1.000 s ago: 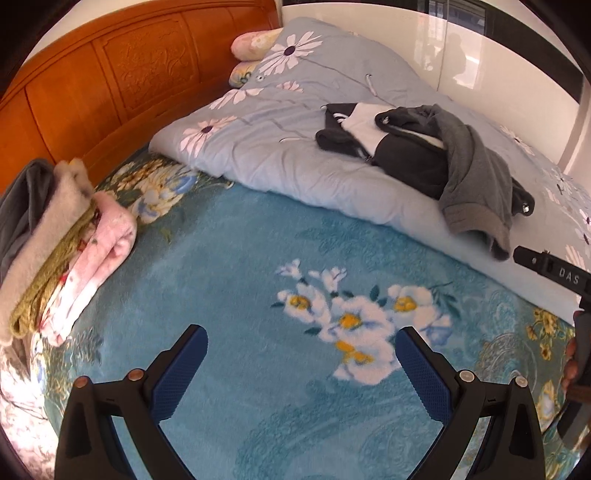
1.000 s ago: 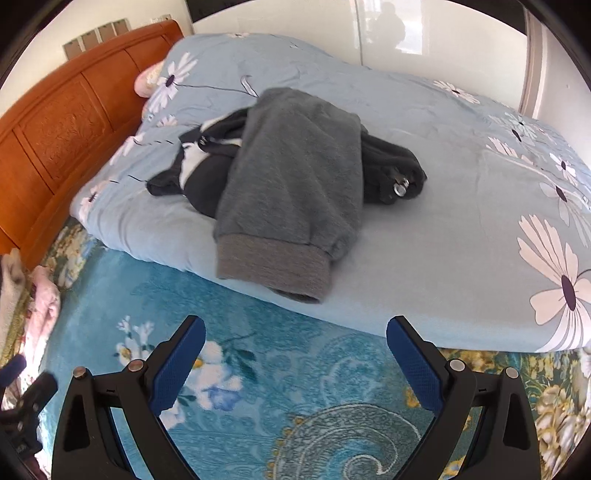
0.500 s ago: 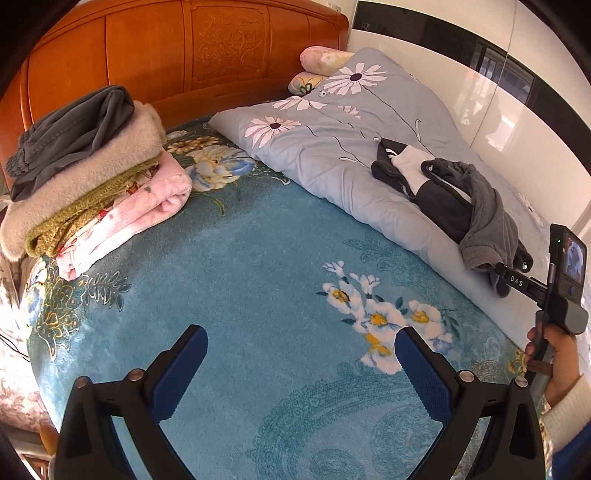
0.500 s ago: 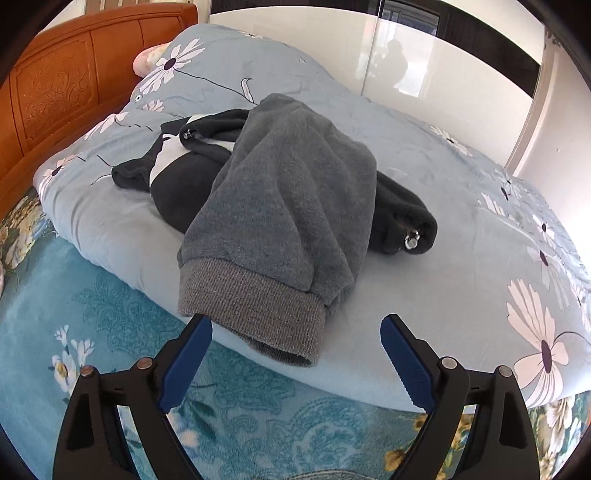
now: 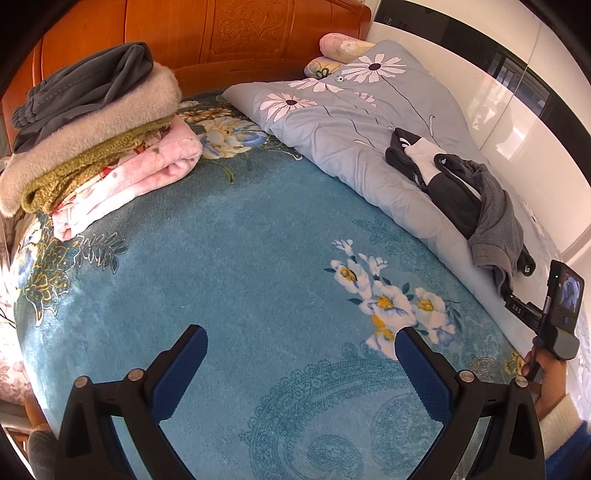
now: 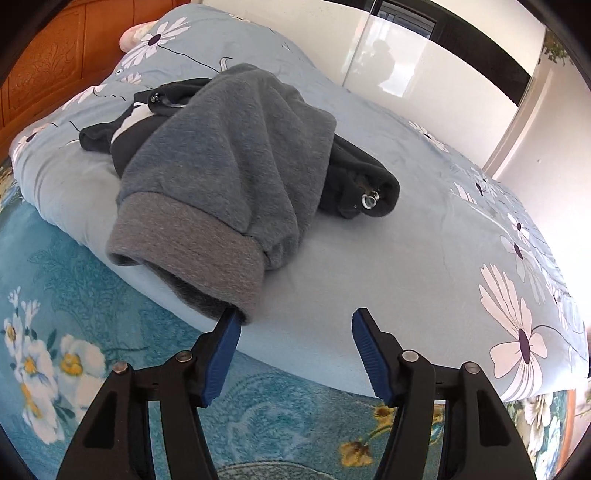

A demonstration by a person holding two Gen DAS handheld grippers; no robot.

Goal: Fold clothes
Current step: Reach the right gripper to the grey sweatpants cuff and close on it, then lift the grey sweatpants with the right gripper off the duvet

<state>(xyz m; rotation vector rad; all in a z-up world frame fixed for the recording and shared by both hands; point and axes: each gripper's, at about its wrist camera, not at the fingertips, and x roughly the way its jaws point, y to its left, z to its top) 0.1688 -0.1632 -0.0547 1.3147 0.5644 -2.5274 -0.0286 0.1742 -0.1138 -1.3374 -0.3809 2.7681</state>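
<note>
Left gripper [image 5: 301, 345]: jaws spread wide, nothing between them, held above the teal flowered blanket [image 5: 258, 266] that covers the near part of the bed.

Right gripper [image 6: 295, 326]: jaws apart, nothing clamped. Its left finger [image 6: 231, 325] sits at the ribbed cuff [image 6: 192, 240] of the grey garment [image 6: 236, 155], the tip partly hidden by the cuff's lower edge; whether it touches cannot be told. The other finger stands over bare quilt.

Location of the clothes to fold: the grey garment lies crumpled on the pale blue daisy-print quilt [image 6: 424, 236], draped over a black and white garment [image 6: 122, 125]. A dark sleeve with a metal ring [image 6: 369, 201] sticks out on the far side.

Seen only from the left wrist view:
- A stack of folded clothes [image 5: 92, 136] at the left, near the wooden headboard [image 5: 229, 33]: dark grey on top, then beige fleece, olive knit, and pink at the bottom.
- Pillows [image 5: 340, 48] at the head of the quilt.
- The person's hand [image 5: 550, 373], in a cream sleeve, holding the right gripper's handle with a small screen on it, just beside the quilt's edge.

Seen only from the right wrist view:
- The cuff's texture and the metal ring in close detail.
- The quilt's far right side with a large daisy [image 6: 517, 332].
- A glossy white panel [image 6: 406, 66] behind the bed.
</note>
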